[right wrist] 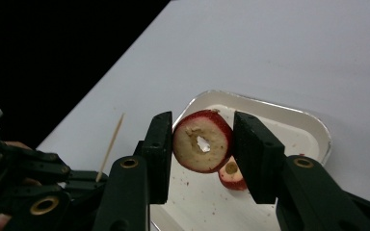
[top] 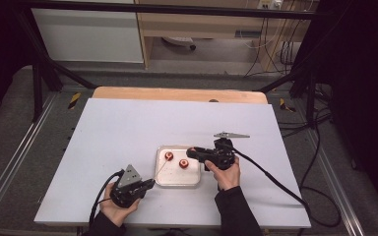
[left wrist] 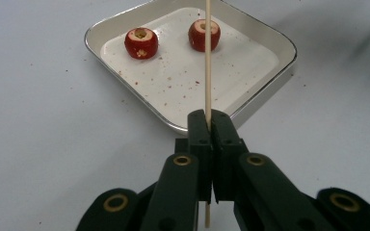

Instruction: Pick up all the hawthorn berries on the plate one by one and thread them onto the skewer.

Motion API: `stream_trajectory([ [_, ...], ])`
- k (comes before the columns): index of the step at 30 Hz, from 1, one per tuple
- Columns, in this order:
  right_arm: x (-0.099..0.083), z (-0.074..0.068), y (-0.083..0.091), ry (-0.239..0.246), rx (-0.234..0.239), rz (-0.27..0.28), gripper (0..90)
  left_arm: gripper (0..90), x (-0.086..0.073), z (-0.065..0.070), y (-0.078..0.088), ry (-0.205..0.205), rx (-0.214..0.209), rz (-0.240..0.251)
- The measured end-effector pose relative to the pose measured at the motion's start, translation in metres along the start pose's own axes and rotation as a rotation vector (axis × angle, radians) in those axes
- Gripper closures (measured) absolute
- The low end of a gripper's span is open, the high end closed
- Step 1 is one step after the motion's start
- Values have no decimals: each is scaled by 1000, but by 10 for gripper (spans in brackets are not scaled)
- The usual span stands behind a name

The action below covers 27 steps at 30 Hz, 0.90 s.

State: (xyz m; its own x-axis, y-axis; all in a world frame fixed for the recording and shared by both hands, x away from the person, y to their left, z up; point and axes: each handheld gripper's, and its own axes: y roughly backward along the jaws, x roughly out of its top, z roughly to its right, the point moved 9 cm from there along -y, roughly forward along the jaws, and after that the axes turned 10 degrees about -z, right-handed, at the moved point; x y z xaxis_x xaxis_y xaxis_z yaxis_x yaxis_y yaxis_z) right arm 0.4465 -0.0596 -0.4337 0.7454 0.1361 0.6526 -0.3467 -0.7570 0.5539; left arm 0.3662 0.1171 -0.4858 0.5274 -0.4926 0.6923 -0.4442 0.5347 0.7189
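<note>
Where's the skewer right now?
The skewer is clamped in the left tongs, left of the tray, its tip pointing over the tray toward the red fruits.

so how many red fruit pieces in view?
3: two lie in the tray, fruit piece and fruit piece; a third cored piece is clamped in the right hand-held gripper.

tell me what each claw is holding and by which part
Left claw: thin wooden skewer, pinched near its lower end. Right claw: red cored fruit piece, clamped by its skin sides.
</note>
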Motion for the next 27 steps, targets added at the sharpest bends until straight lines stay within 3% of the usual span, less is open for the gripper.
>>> stream_trajectory([
  [10, 14, -6, 0, -55, 66, 161, 602, 884, 4, 8, -5, 55, -2, 7],
  [11, 17, -7, 1, -60, 66, 196, 602, 883, 5, 10, -6, 63, -7, 7],
  [16, 22, -9, 3, -69, 85, 244, 603, 883, 11, 16, -9, 89, -29, 17],
  [17, 26, -9, 4, -70, 87, 283, 603, 884, 12, 17, -9, 91, -30, 22],
  [27, 33, -12, 6, -90, 102, 383, 604, 883, 30, 24, -15, 142, -51, 60],
])
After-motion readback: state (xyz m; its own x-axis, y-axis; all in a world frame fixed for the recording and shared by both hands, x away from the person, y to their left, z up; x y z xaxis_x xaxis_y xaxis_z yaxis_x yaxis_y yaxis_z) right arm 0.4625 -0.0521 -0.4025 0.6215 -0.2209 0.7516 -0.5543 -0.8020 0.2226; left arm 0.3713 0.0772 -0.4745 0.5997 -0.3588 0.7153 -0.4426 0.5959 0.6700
